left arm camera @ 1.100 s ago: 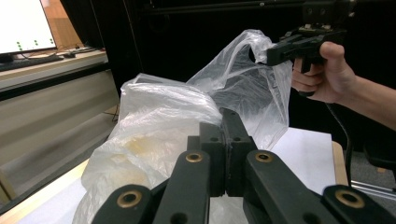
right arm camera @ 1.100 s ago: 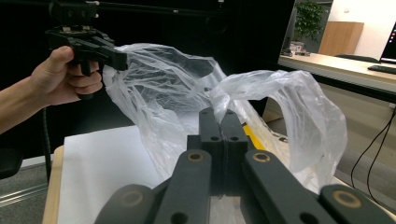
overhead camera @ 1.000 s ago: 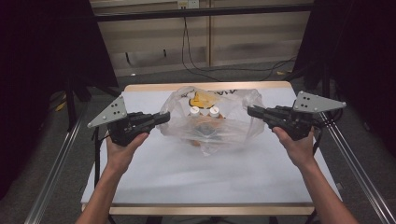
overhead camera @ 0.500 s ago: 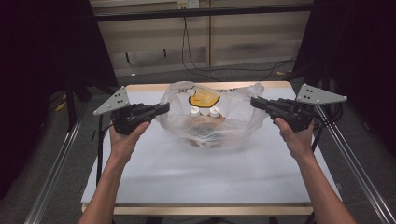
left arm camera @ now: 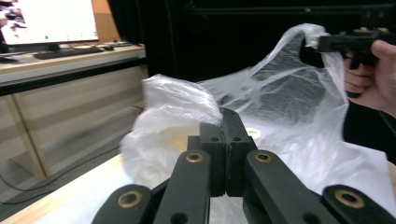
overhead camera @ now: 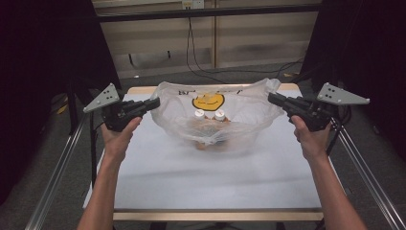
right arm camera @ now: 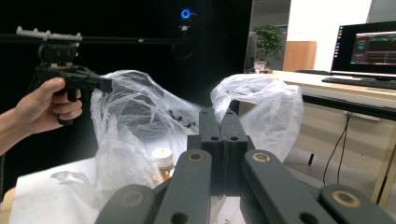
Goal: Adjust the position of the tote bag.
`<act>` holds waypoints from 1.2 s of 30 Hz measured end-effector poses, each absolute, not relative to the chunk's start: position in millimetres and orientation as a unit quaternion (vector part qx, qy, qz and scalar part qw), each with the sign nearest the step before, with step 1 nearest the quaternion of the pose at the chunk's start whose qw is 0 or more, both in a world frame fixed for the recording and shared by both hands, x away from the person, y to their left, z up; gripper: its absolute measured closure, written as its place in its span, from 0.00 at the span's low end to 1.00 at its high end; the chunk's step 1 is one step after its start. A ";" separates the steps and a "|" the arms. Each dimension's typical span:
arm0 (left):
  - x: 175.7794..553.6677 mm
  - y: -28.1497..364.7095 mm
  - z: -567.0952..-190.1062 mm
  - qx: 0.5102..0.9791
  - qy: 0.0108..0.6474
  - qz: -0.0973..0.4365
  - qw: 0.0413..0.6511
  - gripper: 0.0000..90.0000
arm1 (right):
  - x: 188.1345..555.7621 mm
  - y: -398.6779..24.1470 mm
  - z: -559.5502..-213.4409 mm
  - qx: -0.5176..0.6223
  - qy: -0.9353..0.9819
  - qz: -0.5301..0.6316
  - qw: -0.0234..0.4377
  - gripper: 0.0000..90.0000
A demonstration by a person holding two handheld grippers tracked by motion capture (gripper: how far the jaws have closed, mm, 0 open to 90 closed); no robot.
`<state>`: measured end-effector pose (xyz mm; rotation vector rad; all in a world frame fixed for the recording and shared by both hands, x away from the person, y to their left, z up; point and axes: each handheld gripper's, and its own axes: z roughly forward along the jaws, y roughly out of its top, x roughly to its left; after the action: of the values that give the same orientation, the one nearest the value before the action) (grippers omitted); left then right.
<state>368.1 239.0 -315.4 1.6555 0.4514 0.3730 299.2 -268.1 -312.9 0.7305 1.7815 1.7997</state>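
Thin, crinkled, translucent plastic for the bag (overhead camera: 239, 112), glossy at the folds. Matt black plastic on both grippers (overhead camera: 154, 102) (overhead camera: 273, 98). Smooth, pale matt sheet over the table (overhead camera: 215, 177), wood at its rim.

Monitor (right arm camera: 365, 48), keyboard (right arm camera: 359, 80), potted plant (right arm camera: 267, 45)

The plastic bag (overhead camera: 218, 117) sits on the table (overhead camera: 210, 182), toward its far edge. Two bottles (overhead camera: 209, 115) stand side by side inside it. The left gripper (overhead camera: 154, 103) is at its left rim, the right gripper (overhead camera: 272, 98) at its right.
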 end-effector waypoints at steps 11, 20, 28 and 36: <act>383.9 261.5 -331.7 0.719 0.247 0.168 0.628 1.00 | 300.5 -292.2 -316.7 0.334 0.614 0.650 0.298 1.00; 395.2 267.6 -347.3 0.732 0.268 0.168 0.604 1.00 | 315.8 -296.1 -337.1 0.362 0.639 0.608 0.302 1.00; 395.0 279.0 -353.7 0.730 0.276 0.165 0.604 1.00 | 315.1 -297.9 -338.3 0.371 0.645 0.592 0.309 1.00; 396.1 277.3 -358.4 0.757 0.280 0.189 0.559 1.00 | 321.1 -292.6 -346.8 0.374 0.677 0.550 0.317 1.00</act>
<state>396.1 277.3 -358.4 1.7852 0.6591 0.4468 321.1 -292.6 -346.8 0.9835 1.7811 1.4479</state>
